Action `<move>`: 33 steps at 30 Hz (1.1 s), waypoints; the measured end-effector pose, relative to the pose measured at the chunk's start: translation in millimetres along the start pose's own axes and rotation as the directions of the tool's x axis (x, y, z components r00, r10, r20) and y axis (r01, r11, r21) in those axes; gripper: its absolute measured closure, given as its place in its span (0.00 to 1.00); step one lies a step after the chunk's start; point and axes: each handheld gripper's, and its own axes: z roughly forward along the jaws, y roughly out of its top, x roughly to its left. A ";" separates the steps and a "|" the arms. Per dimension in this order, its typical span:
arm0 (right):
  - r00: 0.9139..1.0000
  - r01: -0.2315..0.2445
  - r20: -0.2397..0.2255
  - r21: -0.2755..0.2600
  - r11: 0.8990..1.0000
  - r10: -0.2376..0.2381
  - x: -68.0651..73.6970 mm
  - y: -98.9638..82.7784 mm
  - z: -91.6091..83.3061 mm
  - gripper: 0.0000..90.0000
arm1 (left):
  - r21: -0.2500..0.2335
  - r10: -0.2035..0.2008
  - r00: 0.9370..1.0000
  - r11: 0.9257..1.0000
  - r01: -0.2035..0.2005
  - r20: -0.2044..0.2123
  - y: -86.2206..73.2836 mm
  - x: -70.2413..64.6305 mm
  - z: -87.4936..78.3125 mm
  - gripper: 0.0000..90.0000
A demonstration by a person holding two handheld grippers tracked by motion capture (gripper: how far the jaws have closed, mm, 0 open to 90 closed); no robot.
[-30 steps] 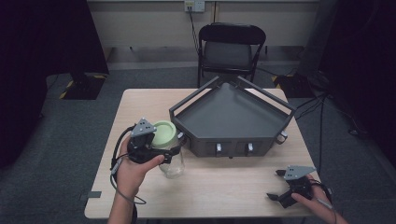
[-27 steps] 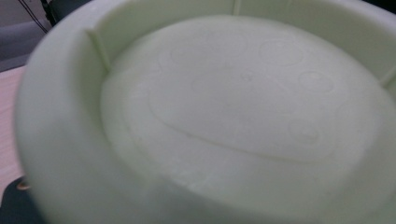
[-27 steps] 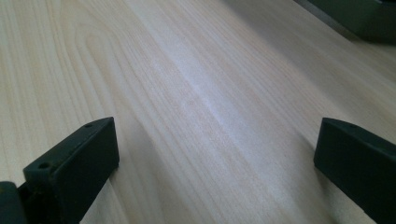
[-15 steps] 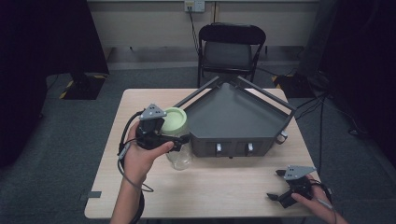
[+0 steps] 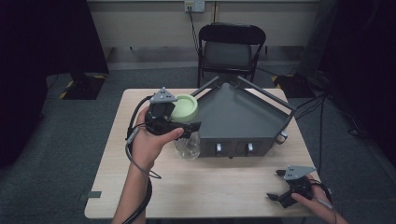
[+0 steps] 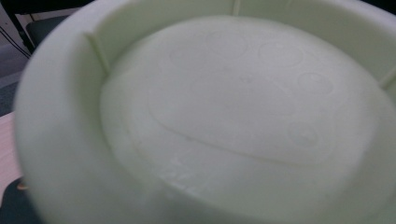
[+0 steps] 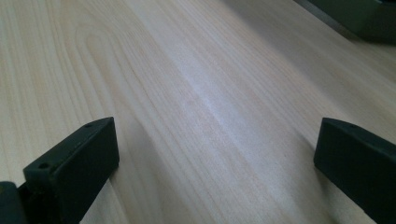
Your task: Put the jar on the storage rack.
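Jar [image 5: 187,142] with green lid [image 5: 185,108] hangs in my left gripper [image 5: 180,122]; grip hidden. My right gripper [image 5: 279,186] rests spread on table [image 5: 219,186].

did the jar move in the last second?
Yes. The jar, held at its green lid by the left gripper, shifted right, toward the grey tray, and now sits against its front-left corner.

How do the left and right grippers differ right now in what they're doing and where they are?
The left gripper is raised beside the grey tray, at the clear jar with the pale green lid; the right gripper sits low at the wooden table's near right corner, apart from everything. The right gripper's jaws stand wide open over bare wood; the left's are hidden behind the lid. Both are black, hand-held and carry a grey plate.
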 end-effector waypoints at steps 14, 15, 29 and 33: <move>1.000 0.000 0.000 0.001 1.000 0.000 0.0 0.0 -0.1 0.00 | 0.001 0.013 1.000 1.000 -0.013 0.006 25.1 -2.2 16.9 0.12; 1.000 0.000 0.000 0.001 1.000 0.000 0.0 0.0 -0.1 0.00 | 0.001 0.015 1.000 1.000 -0.015 0.006 27.0 -2.4 18.4 0.12; 1.000 0.000 0.000 0.001 1.000 0.000 0.0 0.0 0.0 0.00 | 0.003 0.029 1.000 1.000 -0.029 0.007 47.1 -3.5 40.2 0.12; 1.000 0.001 0.000 0.001 1.000 -0.001 -0.1 0.0 -0.1 0.00 | 0.004 0.034 0.999 0.999 -0.034 -0.001 51.5 -4.1 46.9 0.12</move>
